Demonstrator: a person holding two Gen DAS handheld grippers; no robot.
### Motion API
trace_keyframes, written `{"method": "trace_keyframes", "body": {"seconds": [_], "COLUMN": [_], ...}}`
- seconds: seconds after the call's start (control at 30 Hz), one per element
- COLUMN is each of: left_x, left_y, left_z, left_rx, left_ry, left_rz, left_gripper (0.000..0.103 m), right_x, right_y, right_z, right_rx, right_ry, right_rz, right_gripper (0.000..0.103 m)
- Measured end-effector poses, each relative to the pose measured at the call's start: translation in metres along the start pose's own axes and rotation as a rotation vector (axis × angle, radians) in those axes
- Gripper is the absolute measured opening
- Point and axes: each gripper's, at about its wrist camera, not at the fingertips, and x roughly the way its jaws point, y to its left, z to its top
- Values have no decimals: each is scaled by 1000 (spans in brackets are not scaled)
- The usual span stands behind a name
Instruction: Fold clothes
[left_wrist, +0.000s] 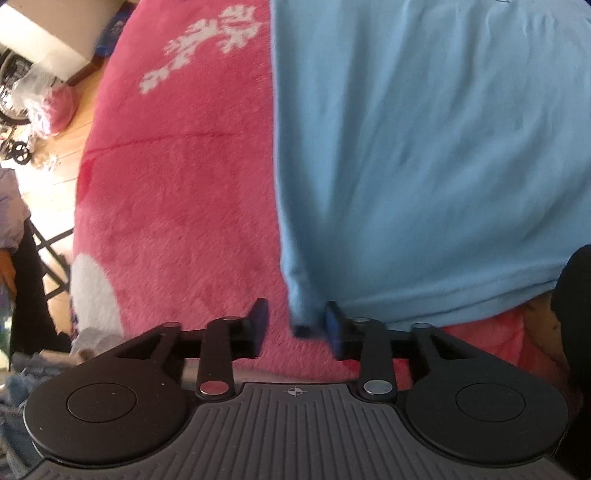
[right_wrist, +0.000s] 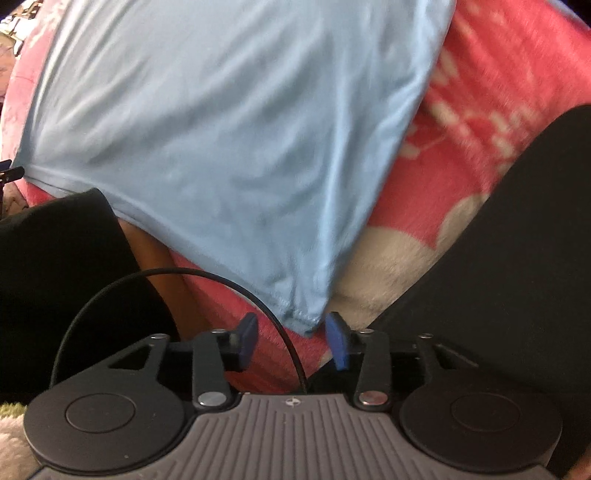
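- Nearest to the camera in my left hand was my left gripper (left_wrist: 297, 328), pointing steeply down. Its blue pads stood apart, and a corner of the light blue garment (left_wrist: 424, 155) hung between them, close to the right pad; I could not tell if it touched.
- My right gripper (right_wrist: 293, 338) was also spread. The other lower corner of the same garment (right_wrist: 221, 147) hung between its fingers, close to the right one, and neither pad pressed on it.
- The garment lay spread on a pink fleece blanket (left_wrist: 177, 192) with white marks, its hem toward me.
- A thin black cable (right_wrist: 236, 286) curved over the right gripper's left finger.
- My legs in black cloth (right_wrist: 517, 258) were on both sides in the right view.
- At the left edge, a wooden floor (left_wrist: 70, 147) showed past the blanket.
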Motion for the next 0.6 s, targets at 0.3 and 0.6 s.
{"method": "trace_keyframes", "body": {"seconds": [0.3,0.6], "left_x": [-57,-36], "left_y": [19,-15], "left_z": [-10,1], "left_rx": [-75,-120], "left_ry": [-96,-195], "left_rz": [86,-44], "left_gripper": [44,44], "right_x": [-48,8], "right_y": [-9,-5], "right_z": [1,29], "right_rx": [-95,-107], "right_ry": [-248,-274], "right_rz": [-43,46], "right_gripper": [41,38]}}
